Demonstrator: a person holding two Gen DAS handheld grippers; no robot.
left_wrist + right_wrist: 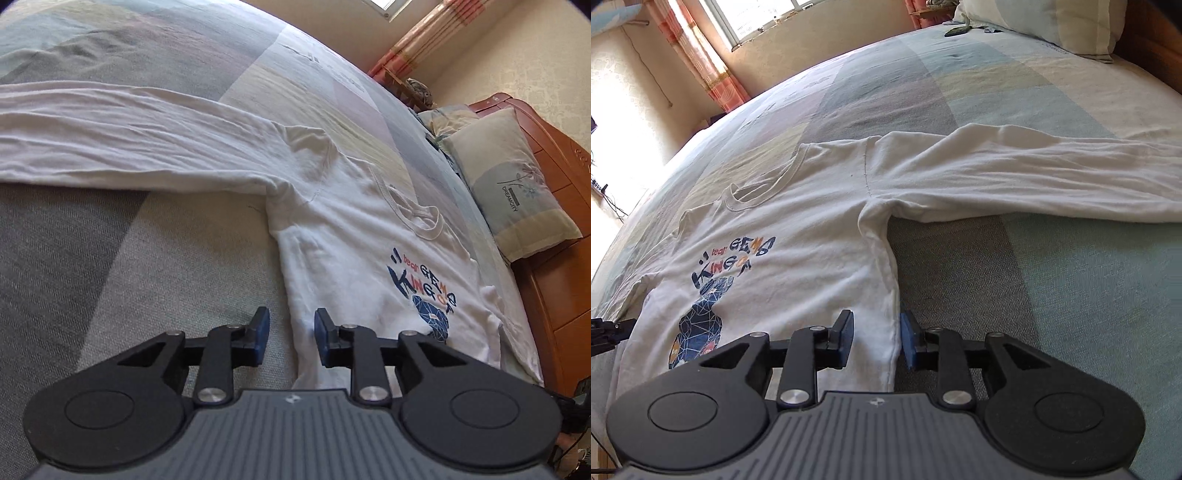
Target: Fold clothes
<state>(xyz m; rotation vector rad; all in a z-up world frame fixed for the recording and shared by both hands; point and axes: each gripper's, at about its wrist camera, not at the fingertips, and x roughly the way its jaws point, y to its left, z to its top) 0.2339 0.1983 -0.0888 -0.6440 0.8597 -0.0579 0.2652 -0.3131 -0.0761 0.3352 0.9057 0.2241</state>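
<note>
Lying flat, the white shirt (332,229) shows its side edges between both grippers' parted, empty fingers (846,338).

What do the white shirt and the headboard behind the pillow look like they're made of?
White shirt: soft cotton-like knit, matte; it wrinkles and has a ribbed collar and printed graphic. Headboard: apparently wood, reddish-brown and glossy, with carved detail and a visible sheen.
</note>
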